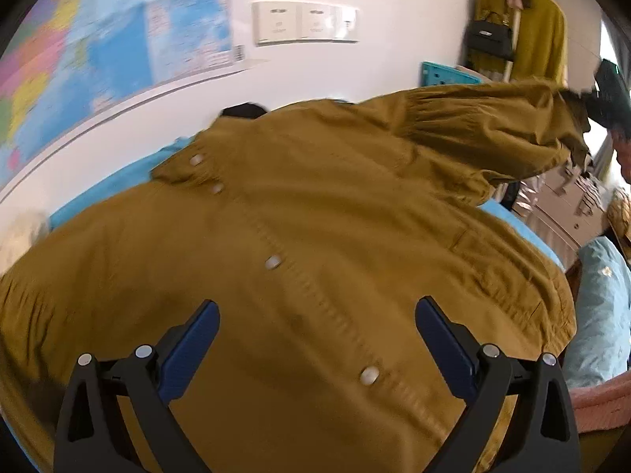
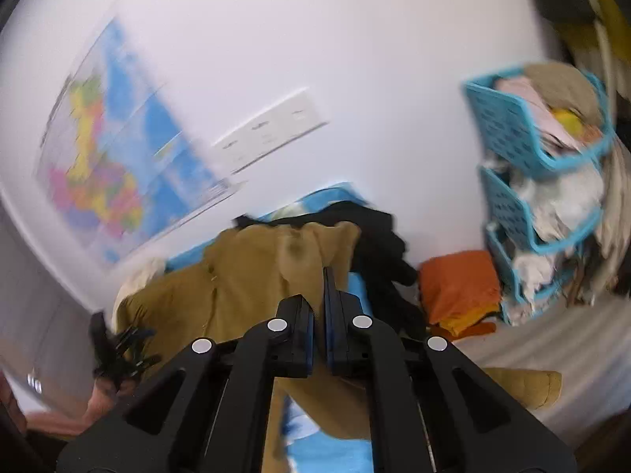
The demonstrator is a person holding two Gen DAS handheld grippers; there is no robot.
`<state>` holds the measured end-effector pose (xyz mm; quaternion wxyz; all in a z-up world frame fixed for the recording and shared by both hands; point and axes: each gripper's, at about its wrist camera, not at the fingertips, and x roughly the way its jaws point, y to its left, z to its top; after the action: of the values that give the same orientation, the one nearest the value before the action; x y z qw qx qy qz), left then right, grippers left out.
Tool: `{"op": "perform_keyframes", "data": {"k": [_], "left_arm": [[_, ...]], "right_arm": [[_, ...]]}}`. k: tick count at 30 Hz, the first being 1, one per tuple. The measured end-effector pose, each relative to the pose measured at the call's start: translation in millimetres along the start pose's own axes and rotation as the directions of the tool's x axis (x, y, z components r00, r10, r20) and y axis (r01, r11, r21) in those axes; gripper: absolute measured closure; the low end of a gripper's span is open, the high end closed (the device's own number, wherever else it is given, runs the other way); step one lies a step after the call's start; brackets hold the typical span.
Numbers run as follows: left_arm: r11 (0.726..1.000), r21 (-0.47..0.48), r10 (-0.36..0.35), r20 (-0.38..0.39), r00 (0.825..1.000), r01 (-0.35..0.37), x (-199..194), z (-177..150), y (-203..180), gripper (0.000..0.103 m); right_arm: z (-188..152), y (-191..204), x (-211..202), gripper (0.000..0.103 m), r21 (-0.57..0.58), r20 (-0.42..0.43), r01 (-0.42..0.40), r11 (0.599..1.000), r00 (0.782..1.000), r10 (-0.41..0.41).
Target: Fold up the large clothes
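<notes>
A mustard-brown button shirt [image 1: 315,236] lies spread front-up on a blue bed sheet [image 1: 118,185], its row of pale buttons running down the middle. Just above the lower front of the shirt, my left gripper [image 1: 315,307] stands open with nothing between its blue pads. One sleeve [image 1: 493,130] is lifted off the bed to the right, its cuff held by my right gripper [image 1: 607,94]. In the right wrist view that gripper [image 2: 319,276] is shut on the sleeve fabric [image 2: 299,256], and the shirt body [image 2: 189,295] hangs away below it.
A black garment [image 2: 378,244] and folded orange cloth [image 2: 457,287] lie at the bed's far side. Stacked blue baskets [image 2: 524,138] full of clothes stand at the right. A map [image 1: 98,59] hangs on the white wall. A light blue pillow [image 1: 603,307] lies beside the shirt.
</notes>
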<state>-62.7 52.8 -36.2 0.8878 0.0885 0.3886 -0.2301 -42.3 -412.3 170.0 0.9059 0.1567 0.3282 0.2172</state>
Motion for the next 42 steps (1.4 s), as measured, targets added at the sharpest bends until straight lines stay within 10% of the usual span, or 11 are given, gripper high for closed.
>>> {"op": "perform_keyframes", "data": {"k": [10, 17, 27, 29, 31, 32, 38, 42], "left_arm": [[0.993, 0.036, -0.114, 0.05, 0.992, 0.112, 7, 18, -11, 0.007], [0.988, -0.1, -0.106, 0.126, 0.986, 0.119, -22, 1, 40, 0.007], [0.961, -0.269, -0.035, 0.121, 0.992, 0.067, -53, -54, 107, 0.007], [0.96, -0.271, -0.051, 0.1, 0.994, 0.076, -47, -56, 106, 0.007], [0.96, -0.261, -0.078, 0.093, 0.993, 0.1, -41, -56, 102, 0.007], [0.961, -0.254, -0.092, 0.087, 0.992, 0.112, -38, -55, 98, 0.007], [0.973, -0.161, -0.155, 0.062, 0.986, 0.163, -11, -41, 67, 0.007], [0.966, -0.149, -0.212, 0.023, 0.977, 0.213, 3, -36, 48, 0.007]], "right_arm": [[6, 177, 61, 0.099, -0.271, -0.212, -0.264, 0.925, 0.954, 0.21], [-17, 262, 172, 0.098, -0.287, -0.433, -0.471, 0.834, 0.841, 0.325], [-78, 265, 329, 0.076, -0.197, -0.649, -0.371, 0.908, 0.743, 0.162], [-74, 255, 327, 0.064, -0.186, -0.634, -0.369, 0.911, 0.753, 0.176], [-71, 248, 314, 0.01, -0.19, -0.623, -0.389, 0.902, 0.757, 0.195], [-65, 243, 301, 0.005, -0.193, -0.583, -0.403, 0.895, 0.78, 0.226], [-37, 219, 253, 0.008, -0.227, -0.451, -0.368, 0.902, 0.86, 0.238], [-18, 179, 232, 0.008, -0.286, -0.283, -0.182, 0.941, 0.954, 0.099]]}}
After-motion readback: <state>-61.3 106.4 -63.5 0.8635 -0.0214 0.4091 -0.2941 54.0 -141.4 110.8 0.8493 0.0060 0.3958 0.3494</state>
